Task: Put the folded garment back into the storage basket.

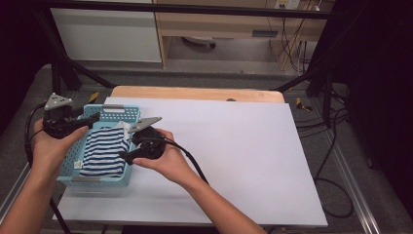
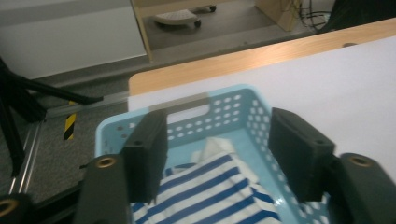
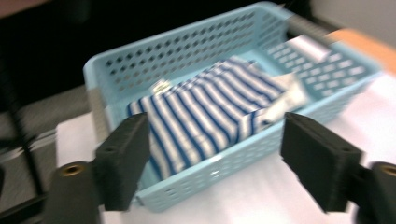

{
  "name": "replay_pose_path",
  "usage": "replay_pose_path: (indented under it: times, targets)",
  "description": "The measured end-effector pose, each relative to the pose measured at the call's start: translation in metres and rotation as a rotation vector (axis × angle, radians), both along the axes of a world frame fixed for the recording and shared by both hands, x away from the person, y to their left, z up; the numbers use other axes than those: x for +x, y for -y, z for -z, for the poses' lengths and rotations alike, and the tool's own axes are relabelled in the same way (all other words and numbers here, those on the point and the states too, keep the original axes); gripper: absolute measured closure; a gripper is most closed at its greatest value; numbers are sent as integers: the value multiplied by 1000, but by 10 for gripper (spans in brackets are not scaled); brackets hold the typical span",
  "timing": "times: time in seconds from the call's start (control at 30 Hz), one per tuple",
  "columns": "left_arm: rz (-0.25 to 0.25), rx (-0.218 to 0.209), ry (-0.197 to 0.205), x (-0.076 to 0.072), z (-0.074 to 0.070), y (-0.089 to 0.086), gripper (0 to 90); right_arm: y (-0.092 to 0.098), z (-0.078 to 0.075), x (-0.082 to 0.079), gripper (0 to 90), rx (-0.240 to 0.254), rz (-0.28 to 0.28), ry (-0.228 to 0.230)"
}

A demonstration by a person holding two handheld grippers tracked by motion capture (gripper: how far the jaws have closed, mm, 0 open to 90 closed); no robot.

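Folding done, by the look of it: blue-and-white striped cloth lies folded inside light-blue perforated plastic basket at the white table's left edge, left gripper and right gripper both open and empty beside it.

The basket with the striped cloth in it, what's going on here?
A person works at a white-covered table with a gripper in each hand. A folded blue-and-white striped garment lies inside the light blue perforated basket at the table's left edge. The left gripper is over the basket's far left corner and the right gripper is at its right rim. Both stand open with nothing between their jaws, so the garment lies free.
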State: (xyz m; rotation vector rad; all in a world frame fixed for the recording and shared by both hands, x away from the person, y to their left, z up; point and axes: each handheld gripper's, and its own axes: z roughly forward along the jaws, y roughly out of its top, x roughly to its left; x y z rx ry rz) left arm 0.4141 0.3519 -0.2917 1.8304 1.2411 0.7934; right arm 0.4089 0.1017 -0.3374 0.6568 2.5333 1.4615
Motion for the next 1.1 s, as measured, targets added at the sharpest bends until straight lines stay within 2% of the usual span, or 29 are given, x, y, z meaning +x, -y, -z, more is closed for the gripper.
replay_pose_path:
  times: [0.1,0.2,0.27,0.3,0.4,0.47,0.57,0.67,0.9,1.1]
  targets:
    - [-11,-4,31,-13,-2,11,287,14,-8,3,163,45,60,38]
    - [-17,-43,39,-26,2,22,215,27,-14,7,111,90,102,38]
    - [-22,-39,34,-32,7,31,157,33,-18,8,125,81,162,62]
    - [-15,-42,37,-36,10,35,149,36,-20,8,109,72,172,76]
    - [4,-70,34,-42,21,46,140,46,-24,11,82,51,162,70]
    - [26,-55,15,-41,23,52,132,51,-27,14,83,47,178,61]
    - [29,-78,32,-46,24,53,117,57,-30,17,83,58,186,60]
    - [57,-90,27,-51,25,52,89,63,-33,19,98,60,197,68]
    - [47,-113,60,-57,19,49,74,77,-41,21,98,87,209,80]
    - [48,-114,52,-57,19,50,62,93,-49,24,84,85,231,91]
